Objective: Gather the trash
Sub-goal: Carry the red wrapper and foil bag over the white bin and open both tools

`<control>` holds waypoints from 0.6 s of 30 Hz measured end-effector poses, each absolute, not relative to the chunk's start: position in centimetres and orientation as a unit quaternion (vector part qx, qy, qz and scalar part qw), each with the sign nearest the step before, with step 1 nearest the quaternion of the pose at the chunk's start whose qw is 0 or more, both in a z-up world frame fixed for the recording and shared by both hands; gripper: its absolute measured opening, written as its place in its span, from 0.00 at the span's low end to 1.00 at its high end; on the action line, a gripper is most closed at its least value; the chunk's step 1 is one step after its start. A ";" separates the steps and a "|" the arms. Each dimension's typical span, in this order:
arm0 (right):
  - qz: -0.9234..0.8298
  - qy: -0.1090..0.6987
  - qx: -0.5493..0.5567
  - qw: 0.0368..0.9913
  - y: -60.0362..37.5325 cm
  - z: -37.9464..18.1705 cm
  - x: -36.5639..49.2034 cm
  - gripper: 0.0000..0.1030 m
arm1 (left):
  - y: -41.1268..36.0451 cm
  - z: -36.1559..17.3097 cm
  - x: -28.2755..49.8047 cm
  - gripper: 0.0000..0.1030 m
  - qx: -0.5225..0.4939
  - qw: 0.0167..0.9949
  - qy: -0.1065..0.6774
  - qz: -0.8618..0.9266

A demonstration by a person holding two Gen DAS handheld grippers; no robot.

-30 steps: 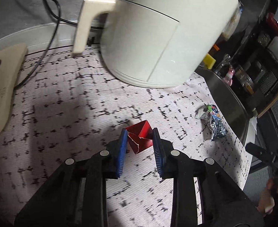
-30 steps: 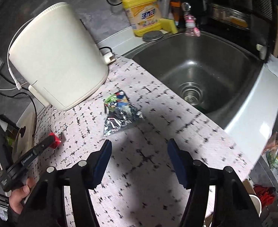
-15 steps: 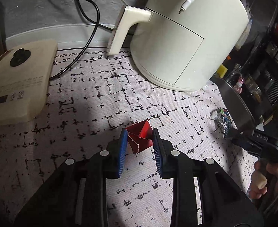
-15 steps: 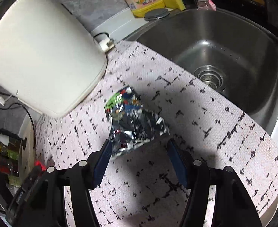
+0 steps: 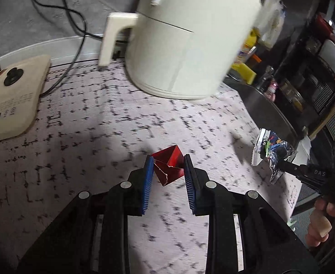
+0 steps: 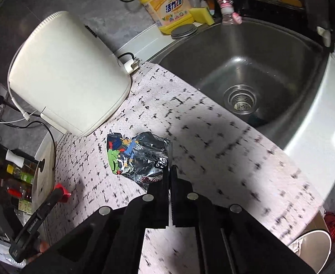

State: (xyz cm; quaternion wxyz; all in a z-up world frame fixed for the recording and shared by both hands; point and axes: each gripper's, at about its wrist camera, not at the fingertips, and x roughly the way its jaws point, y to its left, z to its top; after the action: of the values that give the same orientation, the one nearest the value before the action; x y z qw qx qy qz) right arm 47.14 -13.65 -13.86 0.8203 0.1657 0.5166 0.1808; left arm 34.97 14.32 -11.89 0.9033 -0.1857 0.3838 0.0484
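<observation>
While my left gripper clasps the red paper scrap above the counter, my right gripper pinches the foil wrapper; next, both need a bin.

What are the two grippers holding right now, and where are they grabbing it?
The right gripper is shut on the shiny foil wrapper, pinching its right edge. The left gripper holds the torn red box by its two sides.
</observation>
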 end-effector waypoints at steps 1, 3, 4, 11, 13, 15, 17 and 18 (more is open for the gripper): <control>0.181 0.515 0.167 0.821 -14.6 -13.6 46.4 0.02 | 13.1 -11.6 34.9 0.26 -0.180 0.905 0.384 0.041; 0.179 0.513 0.168 0.822 -15.9 -13.3 45.5 0.02 | 11.3 -11.3 34.9 0.26 -0.172 0.906 0.385 0.029; 0.176 0.512 0.169 0.823 -16.7 -13.1 44.7 0.02 | 10.4 -11.2 34.8 0.26 -0.169 0.906 0.387 0.023; 0.148 0.508 0.182 0.829 -22.8 -12.1 40.4 0.02 | 4.2 -10.6 34.2 0.26 -0.149 0.907 0.394 -0.022; 0.139 0.505 0.180 0.833 -24.4 -11.9 39.1 0.02 | 2.2 -10.6 33.8 0.26 -0.145 0.906 0.396 -0.035; 0.130 0.503 0.180 0.835 -26.1 -11.8 37.8 0.02 | 0.1 -10.7 33.4 0.26 -0.137 0.904 0.402 -0.049; 0.120 0.502 0.183 0.837 -28.1 -11.8 36.4 0.02 | -2.0 -11.0 33.0 0.26 -0.129 0.899 0.413 -0.066; 0.115 0.501 0.185 0.838 -29.2 -11.9 35.7 0.02 | -3.1 -11.2 32.9 0.26 -0.122 0.898 0.417 -0.073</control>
State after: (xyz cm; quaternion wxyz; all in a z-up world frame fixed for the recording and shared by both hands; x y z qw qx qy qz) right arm 35.68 -29.15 -11.94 0.8379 0.1846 0.5008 0.1146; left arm 32.86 -3.06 -11.21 0.8977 -0.1219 0.4170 -0.0731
